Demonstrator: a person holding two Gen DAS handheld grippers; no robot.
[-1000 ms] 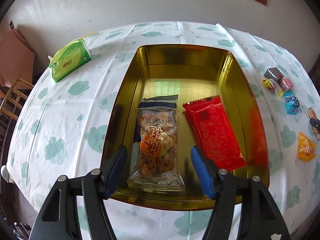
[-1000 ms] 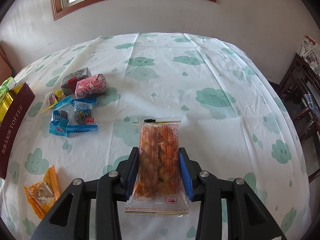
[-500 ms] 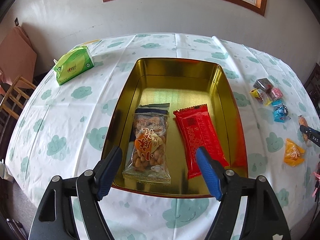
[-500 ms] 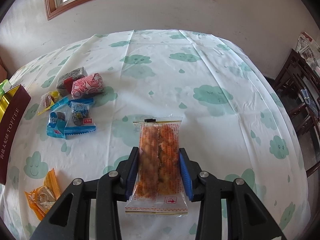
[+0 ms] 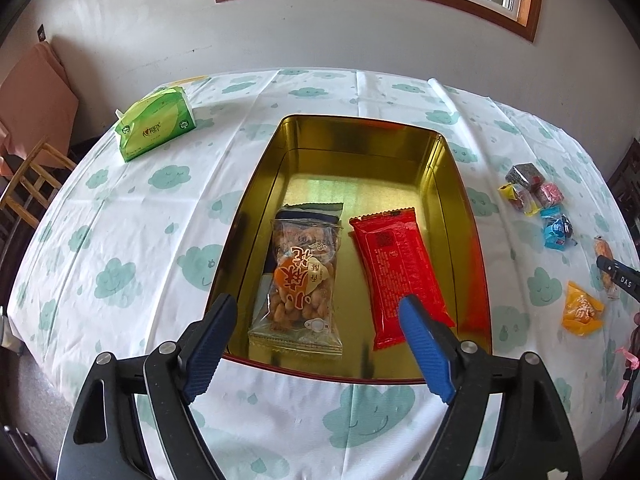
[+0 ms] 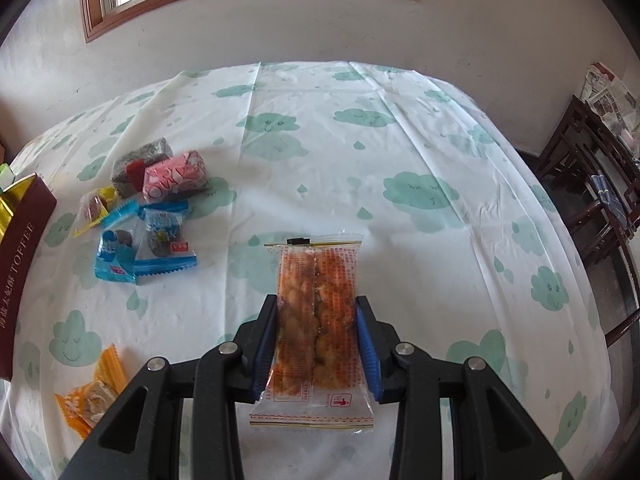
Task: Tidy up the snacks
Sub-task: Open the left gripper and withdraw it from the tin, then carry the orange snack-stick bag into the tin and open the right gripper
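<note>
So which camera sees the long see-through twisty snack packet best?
The right wrist view: the long clear packet of twisted fried dough fills the middle, pinched between the right gripper fingers. The left wrist view shows only a sliver of it at the far right edge.

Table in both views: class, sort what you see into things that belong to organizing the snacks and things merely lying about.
Belongs:
gold tin
peanut packet
red packet
twisted-pastry packet
loose sweets
orange packet

Lying about:
green tissue pack
wooden chair
</note>
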